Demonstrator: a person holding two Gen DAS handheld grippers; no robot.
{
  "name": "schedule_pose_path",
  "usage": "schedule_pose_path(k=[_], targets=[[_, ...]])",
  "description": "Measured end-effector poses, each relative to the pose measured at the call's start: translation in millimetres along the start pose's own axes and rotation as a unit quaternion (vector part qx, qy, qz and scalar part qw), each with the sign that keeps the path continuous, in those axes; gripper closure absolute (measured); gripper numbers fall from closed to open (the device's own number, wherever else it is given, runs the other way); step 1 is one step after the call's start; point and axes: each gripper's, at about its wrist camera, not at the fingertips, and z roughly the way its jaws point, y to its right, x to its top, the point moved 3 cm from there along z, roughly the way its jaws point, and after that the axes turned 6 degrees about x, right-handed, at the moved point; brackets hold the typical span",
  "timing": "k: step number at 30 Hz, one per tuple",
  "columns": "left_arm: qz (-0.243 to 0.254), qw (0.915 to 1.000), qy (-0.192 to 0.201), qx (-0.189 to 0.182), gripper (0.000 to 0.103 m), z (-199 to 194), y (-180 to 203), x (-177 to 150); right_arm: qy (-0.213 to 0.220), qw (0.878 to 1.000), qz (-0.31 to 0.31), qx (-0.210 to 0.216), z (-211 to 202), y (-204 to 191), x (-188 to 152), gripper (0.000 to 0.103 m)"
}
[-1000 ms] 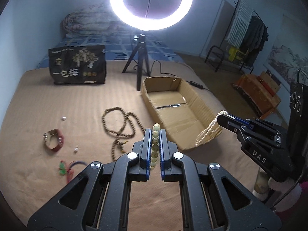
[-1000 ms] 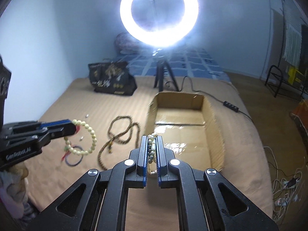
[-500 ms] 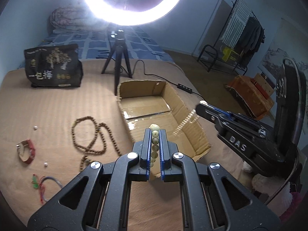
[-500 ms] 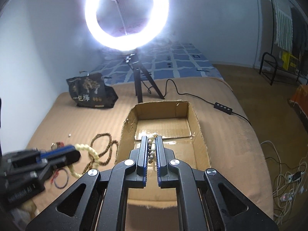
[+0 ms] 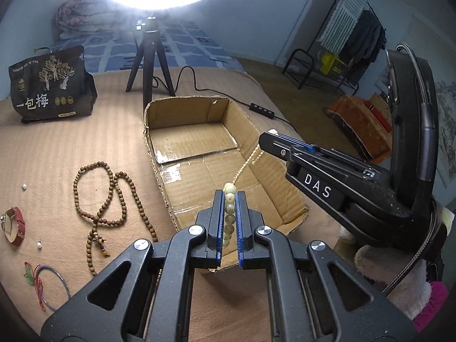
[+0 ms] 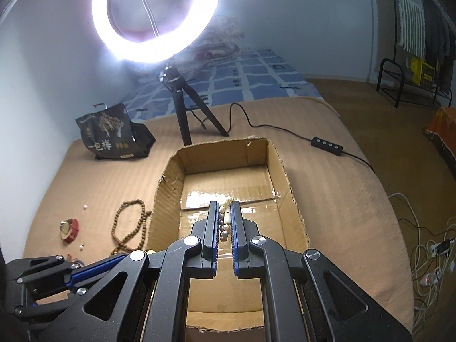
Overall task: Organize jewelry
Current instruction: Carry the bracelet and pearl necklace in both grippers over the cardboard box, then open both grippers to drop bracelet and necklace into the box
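Note:
My left gripper (image 5: 230, 196) is shut on a bracelet of large pale green beads (image 5: 229, 199), held above the near end of the open cardboard box (image 5: 185, 114). My right gripper (image 6: 224, 208) is shut on a strand of small cream beads (image 6: 227, 217) over the middle of the box (image 6: 225, 156). In the left wrist view the right gripper (image 5: 267, 138) comes in from the right, its cream strand (image 5: 250, 161) hanging into the box. The left gripper (image 6: 121, 257) shows at the lower left of the right wrist view.
On the tan bedspread left of the box lie a brown bead necklace (image 5: 114, 199), a red strap watch (image 5: 15, 226), a green charm on red cord (image 5: 34, 279) and loose pearls (image 5: 24, 187). A ring light tripod (image 5: 149, 65) and a dark bag (image 5: 51, 85) stand behind.
Both grippers have moved forward and a little down, from beside the box to over it, each still holding its beads. The box now fills more of both views.

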Motion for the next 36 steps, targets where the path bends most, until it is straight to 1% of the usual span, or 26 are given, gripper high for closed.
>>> schedule_pose_path(k=[8,10,11,12,13,14,17,27,29,30,32,34,35,36], targets=[[-0.01,0.9997,-0.023,-0.005,0.098,12,-5,-1,-0.012,1.0,0.01,0.003,4,7,-3,0.097],[-0.009,0.9997,-0.024,0.001,0.092,13,-7,-1,-0.017,1.0,0.011,-0.007,5,8,-3,0.096],[-0.01,0.9997,-0.023,0.005,0.081,12,-8,-1,-0.019,1.0,0.012,-0.012,5,9,-3,0.089],[-0.011,0.9997,-0.022,0.006,0.077,12,-9,-1,-0.019,1.0,0.014,-0.016,5,10,-3,0.084],[-0.011,0.9997,-0.021,0.007,0.077,12,-10,-2,-0.018,1.0,0.016,-0.019,5,11,-3,0.071],[-0.008,0.9997,-0.021,0.01,0.077,11,-10,-3,-0.012,0.999,0.019,-0.023,3,12,-2,0.064],[-0.001,0.9997,-0.016,0.021,0.077,7,-14,-5,-0.006,0.999,0.026,-0.022,-3,14,0,0.064],[0.005,0.9993,-0.002,0.038,0.077,-13,-25,-9,0.003,0.999,0.019,-0.027,-14,8,-1,0.064],[0.004,0.9991,0.002,0.042,0.076,-18,-29,-9,0.006,0.999,0.018,-0.031,-18,5,0,0.062],[0.004,0.999,0.005,0.045,0.071,-21,-31,-9,0.008,0.999,0.018,-0.032,-19,5,0,0.059],[0.005,0.9987,0.012,0.049,0.065,-27,-35,-10,0.019,0.999,0.016,-0.036,-25,1,1,0.047],[0.005,0.9983,0.017,0.055,0.064,-33,-41,-10,0.026,0.999,0.013,-0.037,-30,-3,2,0.045],[0.006,0.9981,0.018,0.058,0.062,-36,-44,-10,0.028,0.999,0.012,-0.036,-31,-5,3,0.045],[0.005,0.9979,0.02,0.062,0.055,-39,-48,-10,0.03,0.999,0.009,-0.036,-33,-8,3,0.045]])
